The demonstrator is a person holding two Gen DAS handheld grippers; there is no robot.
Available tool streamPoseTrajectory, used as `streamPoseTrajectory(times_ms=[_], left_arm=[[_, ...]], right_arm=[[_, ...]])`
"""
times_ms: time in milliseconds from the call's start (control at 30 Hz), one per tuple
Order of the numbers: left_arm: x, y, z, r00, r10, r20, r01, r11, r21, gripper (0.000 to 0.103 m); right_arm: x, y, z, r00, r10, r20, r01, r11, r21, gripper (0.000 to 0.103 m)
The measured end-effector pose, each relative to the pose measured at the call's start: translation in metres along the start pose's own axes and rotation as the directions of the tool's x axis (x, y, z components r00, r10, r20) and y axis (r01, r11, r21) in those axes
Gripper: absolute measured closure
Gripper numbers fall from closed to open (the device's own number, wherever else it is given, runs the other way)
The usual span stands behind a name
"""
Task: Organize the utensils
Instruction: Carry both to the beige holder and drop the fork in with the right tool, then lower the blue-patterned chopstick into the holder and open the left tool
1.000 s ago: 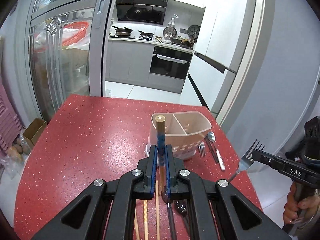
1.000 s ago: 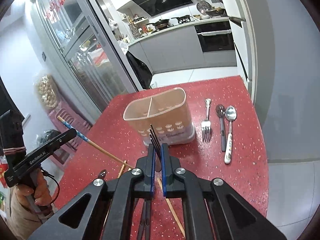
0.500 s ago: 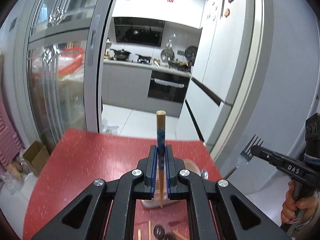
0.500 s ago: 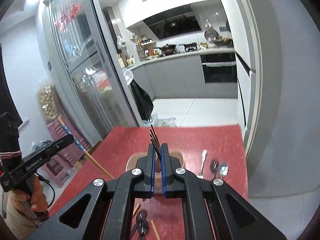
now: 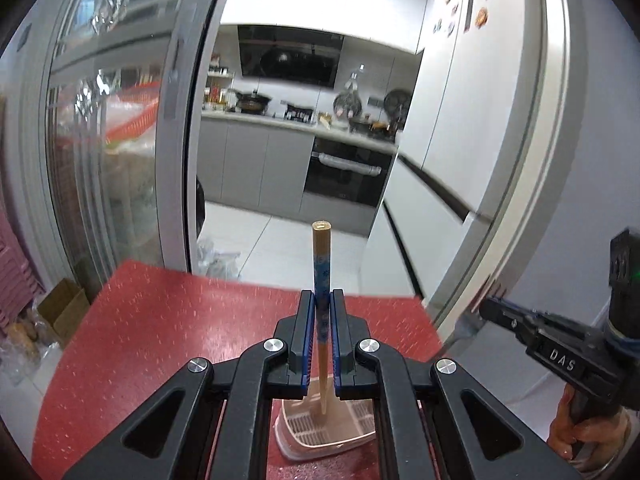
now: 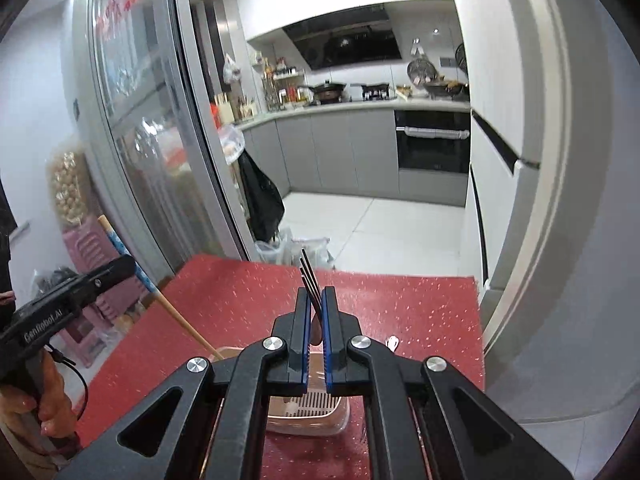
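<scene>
My left gripper [image 5: 322, 300] is shut on a wooden chopstick [image 5: 321, 256] with a blue patterned band. It stands upright, and its lower end hangs over the pink slotted utensil holder [image 5: 352, 436] on the red table [image 5: 160, 320]. My right gripper [image 6: 316, 296] is shut on a metal fork [image 6: 309, 276] whose tines point up, above the same holder [image 6: 340, 412]. In the right wrist view the left gripper [image 6: 120, 266] slants its chopstick [image 6: 176, 314] down towards the holder's left rim. In the left wrist view the right gripper [image 5: 504, 314] shows at the right edge.
The tip of another utensil [image 6: 392, 342] lies on the table right of the holder. A sliding glass door [image 5: 120, 160] stands beyond the table's far edge on the left. A white fridge [image 5: 480, 140] is close on the right. A hand [image 6: 44, 400] grips the left tool.
Both grippers have risen and moved forward over the holder, which has slid from the middle of each view to just under the jaws. The chopstick and fork stay gripped.
</scene>
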State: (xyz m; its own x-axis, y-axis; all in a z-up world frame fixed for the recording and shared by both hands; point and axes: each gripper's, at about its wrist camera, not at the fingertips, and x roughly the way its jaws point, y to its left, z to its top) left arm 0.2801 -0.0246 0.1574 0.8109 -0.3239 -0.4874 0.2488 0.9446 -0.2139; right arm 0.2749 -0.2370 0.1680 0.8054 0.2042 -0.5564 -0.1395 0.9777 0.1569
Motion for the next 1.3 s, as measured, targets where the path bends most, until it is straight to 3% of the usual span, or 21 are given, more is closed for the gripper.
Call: streamPoseTrajectory(times_ms=[233,333,700,867,1000,1300], left_arm=[[0.047,0.012,-0.029,0.996,0.022,-0.090,-0.023,1.000,-0.010,0.071],[0.053,0.013,-0.033,0.994,0.047,-0.094,-0.047,0.999,0.001,0.071],[0.074,0.021,-0.057,0.978,0.110,-0.176,-0.110,0.994,0.011,0.070],[0.066,0.025,-0.061,0.975,0.127,-0.183,-0.130,0.992,-0.006,0.070],[0.050,0.023,-0.063,0.976,0.146,-0.159,-0.146,0.989,0.007,0.070],[0.010,0.021,-0.078,0.980,0.138,-0.140,-0.139,0.990,0.007,0.070]], right_arm=[[0.055,-0.010,-0.021,0.995,0.014,-0.097,-0.014,1.000,0.000,0.097],[0.071,-0.019,-0.023,0.991,0.036,-0.132,-0.032,0.999,0.031,0.097],[0.094,-0.045,-0.036,0.977,0.090,-0.195,-0.062,0.987,0.148,0.095],[0.086,-0.050,-0.039,0.978,0.098,-0.184,-0.070,0.985,0.157,0.055],[0.074,-0.050,-0.039,0.980,0.105,-0.166,-0.076,0.982,0.174,0.054],[0.028,-0.045,-0.060,0.986,0.103,-0.135,-0.078,0.981,0.176,0.036]])
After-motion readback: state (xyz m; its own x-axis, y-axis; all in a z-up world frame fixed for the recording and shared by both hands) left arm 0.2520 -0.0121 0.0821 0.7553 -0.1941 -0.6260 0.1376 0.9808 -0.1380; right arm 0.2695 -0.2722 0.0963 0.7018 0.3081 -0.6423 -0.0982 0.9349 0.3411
